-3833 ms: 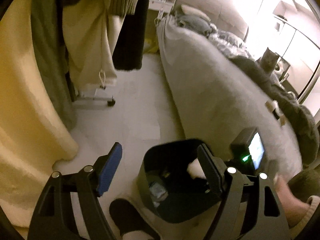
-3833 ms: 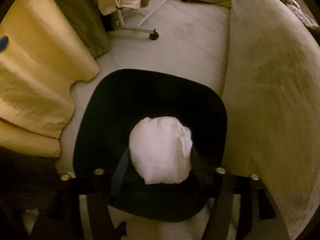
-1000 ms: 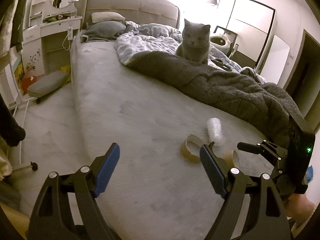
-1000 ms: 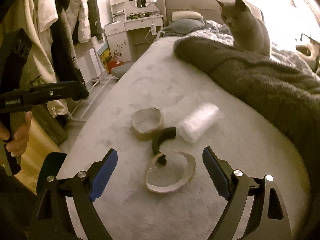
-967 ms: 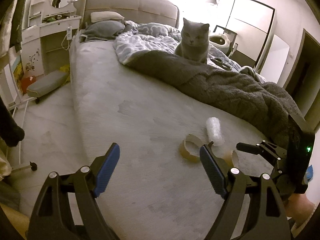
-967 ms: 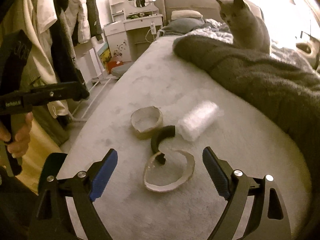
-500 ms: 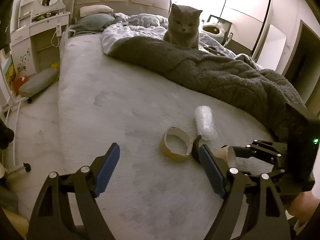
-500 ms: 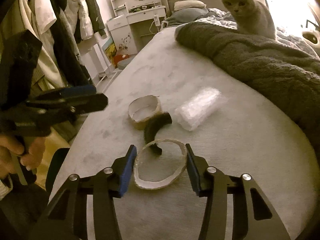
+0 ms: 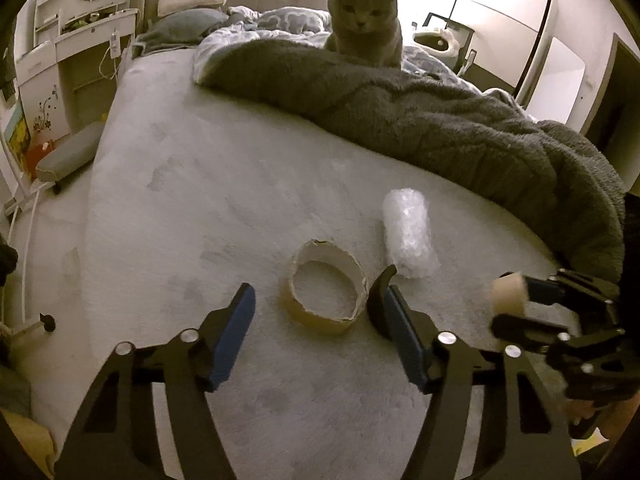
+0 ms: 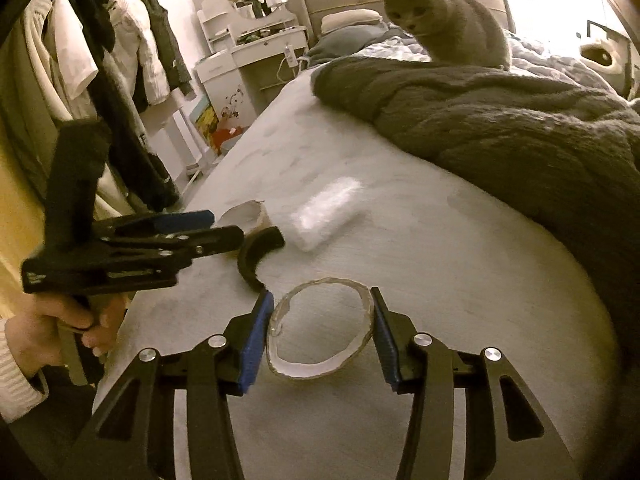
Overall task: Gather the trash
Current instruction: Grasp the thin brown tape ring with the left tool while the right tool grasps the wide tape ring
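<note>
four bits of trash sit close together on the bed [image 9: 192, 184] near its edge, prob why you've got both tools angled down from that side. your right gripper [image 10: 320, 332] is clamped on the wide cardboard ring [image 10: 320, 364]: both blue pads touch its rim and it's squashed to an oval, jaws having just closed in on it. it's thin and floppy, so i'd guess it can buckle or slip on the lift. your left gripper [image 9: 320, 332] is loose, jaws just narrowing, bracketing the tape core [image 9: 324, 296] w/o touching it; its right finger sits right by the black curved piece [image 9: 380, 292]. bubble wrap roll [image 9: 408, 236] lies just beyond, untouched. cat [image 9: 364, 16] watches from the grey blanket [image 9: 440, 128], well apart. containers: no bin visible in either view, so can't say what's in one.
</note>
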Demonstrator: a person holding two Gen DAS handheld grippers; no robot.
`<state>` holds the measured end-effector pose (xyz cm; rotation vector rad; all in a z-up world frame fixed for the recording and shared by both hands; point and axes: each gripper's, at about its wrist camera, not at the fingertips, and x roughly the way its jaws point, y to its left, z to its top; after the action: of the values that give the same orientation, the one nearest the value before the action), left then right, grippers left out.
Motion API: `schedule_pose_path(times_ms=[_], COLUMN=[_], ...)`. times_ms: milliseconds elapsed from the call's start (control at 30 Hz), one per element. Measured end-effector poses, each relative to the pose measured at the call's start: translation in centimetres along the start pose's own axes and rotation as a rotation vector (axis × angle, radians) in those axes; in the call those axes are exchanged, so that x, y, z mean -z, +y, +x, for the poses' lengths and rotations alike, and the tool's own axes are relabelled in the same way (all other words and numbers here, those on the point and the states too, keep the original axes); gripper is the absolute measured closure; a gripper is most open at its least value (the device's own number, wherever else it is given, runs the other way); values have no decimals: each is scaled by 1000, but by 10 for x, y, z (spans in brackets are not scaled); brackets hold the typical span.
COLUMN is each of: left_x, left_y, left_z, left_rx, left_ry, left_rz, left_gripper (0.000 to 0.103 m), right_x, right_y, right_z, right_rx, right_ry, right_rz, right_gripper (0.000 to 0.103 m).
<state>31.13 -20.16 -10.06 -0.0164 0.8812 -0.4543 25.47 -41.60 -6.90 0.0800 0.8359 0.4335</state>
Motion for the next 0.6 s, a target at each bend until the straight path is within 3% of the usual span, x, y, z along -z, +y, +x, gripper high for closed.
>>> schedule_pose_path(times_ms=[367, 467, 600], left_x=[-5, -7, -5], left_y=[2, 12, 28], left_z=[10, 11, 19], left_rx=[46, 60, 139], left_ry=[-13, -18, 7], left_rz=[-86, -145, -265], left_gripper=[36, 36, 36], right_x=[5, 6, 7], right_y=[-26, -31, -34], right_z=[-13, -17, -19], right_rx=[-3, -5, -7], right_ry=[-13, -17, -19], right_rz=[31, 38, 42], right_gripper=[54, 54, 54])
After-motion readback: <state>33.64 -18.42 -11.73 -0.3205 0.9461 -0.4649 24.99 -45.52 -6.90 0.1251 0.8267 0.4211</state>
